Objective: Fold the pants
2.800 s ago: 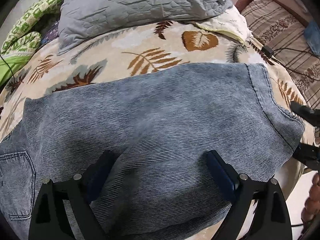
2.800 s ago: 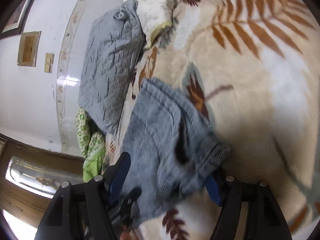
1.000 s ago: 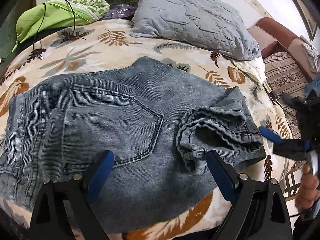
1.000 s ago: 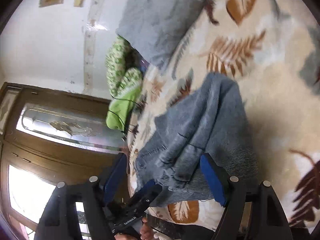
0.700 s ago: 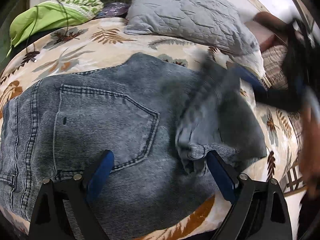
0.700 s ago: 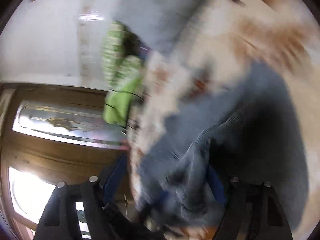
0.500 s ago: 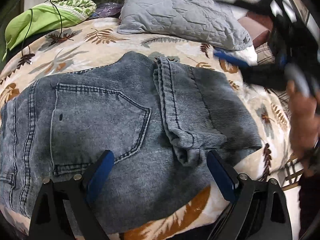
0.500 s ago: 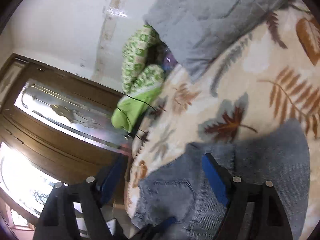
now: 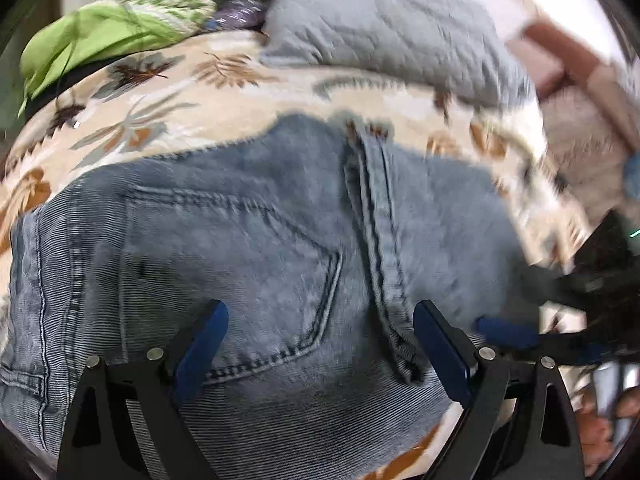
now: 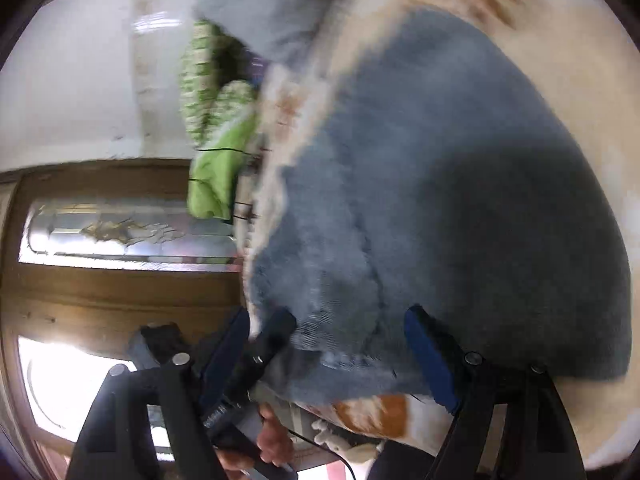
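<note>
On the bed [image 9: 168, 120], jeans [image 9: 240, 248] lie folded; both claws, left claw [image 9: 320, 344] and right claw [image 10: 332, 356], gape empty; the loose hem may slide open if bumped.

Your left gripper [image 9: 320, 344] sits at the bottom of the frame, its blue-padded fingers spread wide with nothing between them, hovering over the denim jeans [image 9: 248, 264]. The jeans fill the centre, back pocket [image 9: 236, 280] facing you, a folded leg hem running down right of middle. At the right edge your right gripper [image 9: 516, 332] reaches toward the jeans' edge; blur hides its jaws. A grey pillow [image 9: 384, 36] lies at upper centre, green bedding [image 9: 104, 36] at upper left, on the leaf-patterned blanket [image 9: 168, 96].
</note>
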A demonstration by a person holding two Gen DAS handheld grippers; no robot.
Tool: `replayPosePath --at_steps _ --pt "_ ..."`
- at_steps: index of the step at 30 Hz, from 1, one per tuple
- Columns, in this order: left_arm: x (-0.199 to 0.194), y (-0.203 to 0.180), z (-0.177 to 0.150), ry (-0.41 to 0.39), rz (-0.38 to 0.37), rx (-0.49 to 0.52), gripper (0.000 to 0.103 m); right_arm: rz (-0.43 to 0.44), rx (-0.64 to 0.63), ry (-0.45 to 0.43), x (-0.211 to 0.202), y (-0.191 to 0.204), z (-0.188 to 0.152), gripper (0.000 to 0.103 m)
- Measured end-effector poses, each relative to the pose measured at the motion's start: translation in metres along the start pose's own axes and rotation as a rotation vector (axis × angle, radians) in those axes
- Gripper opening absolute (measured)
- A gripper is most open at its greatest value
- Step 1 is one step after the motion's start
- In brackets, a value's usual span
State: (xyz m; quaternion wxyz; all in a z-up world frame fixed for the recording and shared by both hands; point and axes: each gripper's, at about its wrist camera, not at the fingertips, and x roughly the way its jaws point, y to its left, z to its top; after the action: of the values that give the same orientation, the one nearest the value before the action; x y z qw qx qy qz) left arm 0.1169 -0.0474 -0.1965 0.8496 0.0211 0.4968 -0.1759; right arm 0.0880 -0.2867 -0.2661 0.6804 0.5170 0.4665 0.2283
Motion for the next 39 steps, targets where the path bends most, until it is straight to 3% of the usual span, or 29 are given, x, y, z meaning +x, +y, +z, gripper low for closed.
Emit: replayPosePath --at_steps 4,8,12,16,20,23,27,29,32,39 --pt "-0.001 -0.016 -0.016 -0.006 0.071 0.099 0.093 0.036 0.027 -0.004 -0.014 -0.018 -0.013 0.076" --pt "-0.003 -0.013 -0.021 -0.004 0.063 0.094 0.093 0.048 0.067 0.010 -0.018 -0.036 -0.013 0.056" --pt "-0.016 -0.007 -0.024 -0.023 0.028 0.044 0.092 0.066 -0.004 0.002 -0.018 -0.034 -0.016 0.056" --pt "-0.055 0.015 -0.042 -0.148 0.011 -0.041 0.092 0.109 -0.012 0.017 -0.020 -0.038 -0.017 0.057" --pt "-0.110 0.060 -0.072 -0.264 0.066 -0.153 0.092 0.092 -0.036 0.032 -0.022 -0.036 -0.019 0.057" --pt "-0.141 0.105 -0.098 -0.300 0.111 -0.288 0.092 0.069 -0.116 0.025 -0.022 -0.017 -0.022 0.059" --pt "-0.159 0.166 -0.127 -0.310 0.141 -0.475 0.092 0.039 -0.279 -0.019 -0.020 0.020 -0.025 0.059" --pt "-0.161 0.191 -0.132 -0.295 0.172 -0.548 0.092 0.066 -0.312 -0.045 -0.015 0.035 -0.021 0.059" --pt "-0.157 0.205 -0.134 -0.289 0.136 -0.625 0.092 0.082 -0.336 -0.042 0.002 0.047 -0.015 0.059" --pt "-0.121 0.213 -0.130 -0.205 -0.006 -0.766 0.092 -0.033 -0.403 0.035 0.042 0.040 -0.021 0.058"
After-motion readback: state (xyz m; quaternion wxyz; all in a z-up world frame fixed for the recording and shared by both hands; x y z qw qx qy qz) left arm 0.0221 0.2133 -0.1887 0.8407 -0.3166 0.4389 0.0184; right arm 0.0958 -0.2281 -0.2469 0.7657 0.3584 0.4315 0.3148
